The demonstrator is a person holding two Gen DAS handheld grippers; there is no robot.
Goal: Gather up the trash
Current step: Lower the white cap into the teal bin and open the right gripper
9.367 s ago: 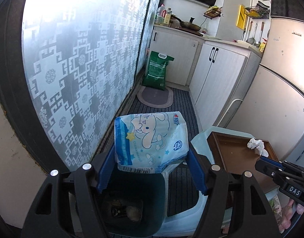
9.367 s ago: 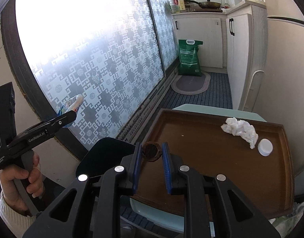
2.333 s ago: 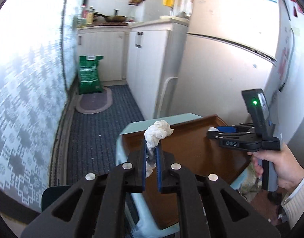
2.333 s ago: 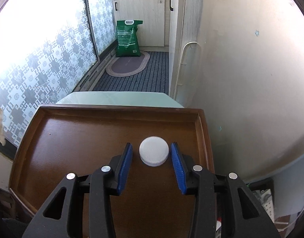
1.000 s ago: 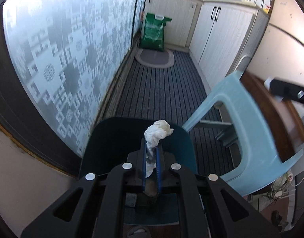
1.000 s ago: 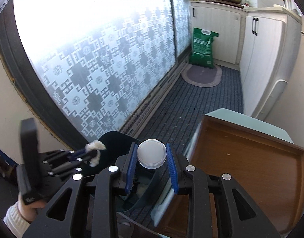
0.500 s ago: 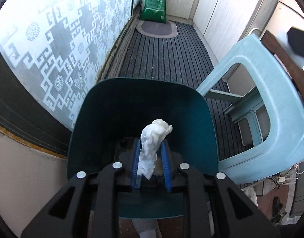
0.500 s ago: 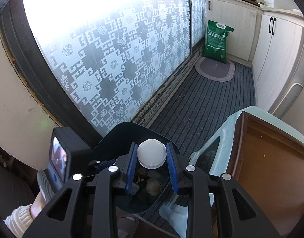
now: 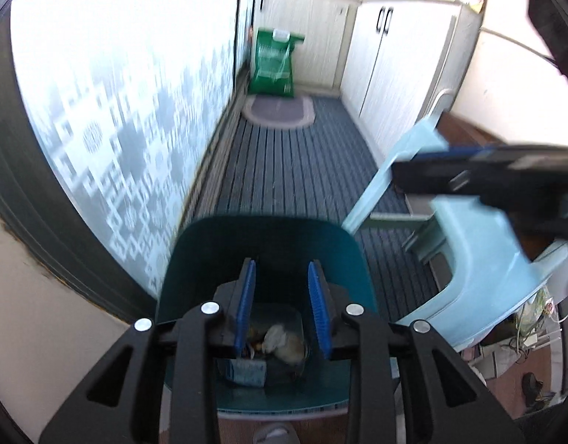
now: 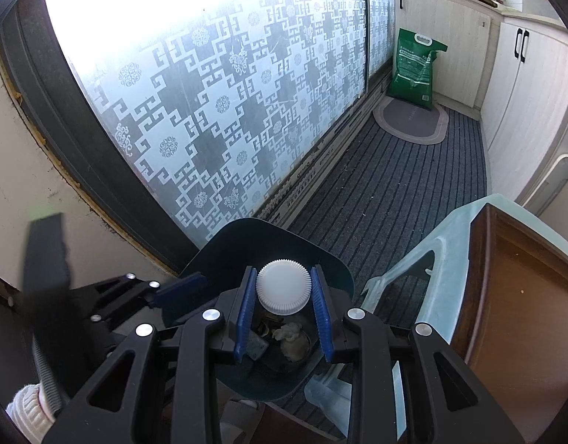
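A dark teal trash bin (image 9: 195, 259) stands open on the floor below both grippers; it also shows in the right wrist view (image 10: 217, 251). My left gripper (image 9: 282, 283) is open and empty over the bin. A white crumpled tissue (image 9: 274, 336) lies among the trash at the bottom, seen too in the right wrist view (image 10: 288, 331). My right gripper (image 10: 282, 288) is shut on a white ribbed bottle cap (image 10: 282, 290) and holds it above the bin's opening. The left gripper (image 10: 180, 288) shows at the bin's left rim.
A pale blue plastic stool (image 9: 480, 244) stands right of the bin and carries a brown tray (image 10: 520, 296). A patterned frosted glass door (image 10: 228, 111) runs along the left. A green bag (image 10: 413, 70) and a small mat (image 10: 409, 120) lie by the far cabinets.
My left gripper has opened and the tissue has dropped into the bin. My right gripper with the cap has come in over the bin.
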